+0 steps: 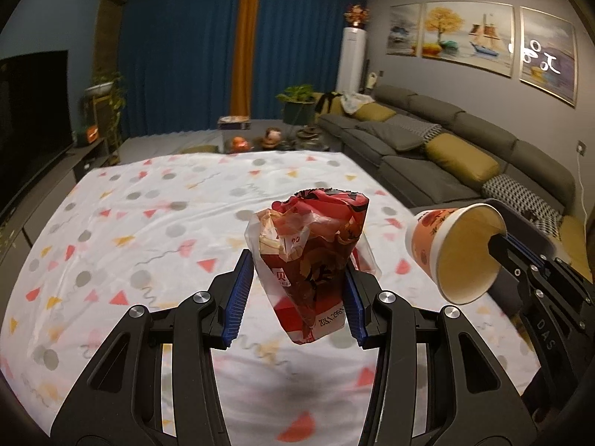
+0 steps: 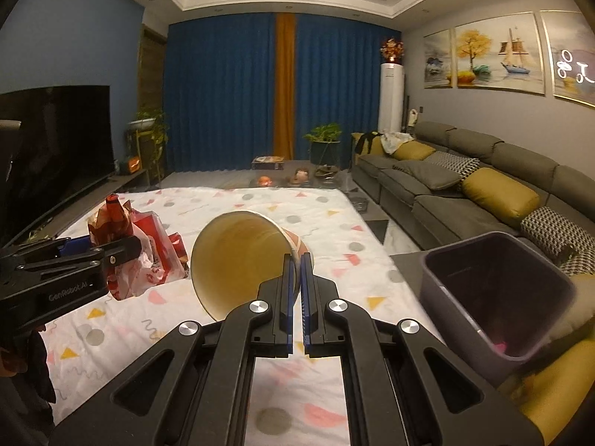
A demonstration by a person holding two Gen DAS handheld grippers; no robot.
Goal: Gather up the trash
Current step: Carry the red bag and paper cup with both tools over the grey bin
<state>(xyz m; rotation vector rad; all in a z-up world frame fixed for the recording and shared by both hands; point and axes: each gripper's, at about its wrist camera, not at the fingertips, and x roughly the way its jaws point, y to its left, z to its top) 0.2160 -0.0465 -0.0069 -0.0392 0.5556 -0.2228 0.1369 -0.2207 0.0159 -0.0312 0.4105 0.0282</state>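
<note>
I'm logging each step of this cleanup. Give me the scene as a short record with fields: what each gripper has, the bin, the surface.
left gripper: shut on crumpled red snack wrapper, lifted off the cloth
right gripper: jaws pinch the rim of paper cup, mouth toward camera
bin: dark, open, right of the table
surface: patterned white tablecloth

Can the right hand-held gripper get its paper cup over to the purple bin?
Probably yes. The right hand-held gripper pinches the paper cup by its rim, already lifted, and the purple bin stands open just to its right with nothing between them.
</note>
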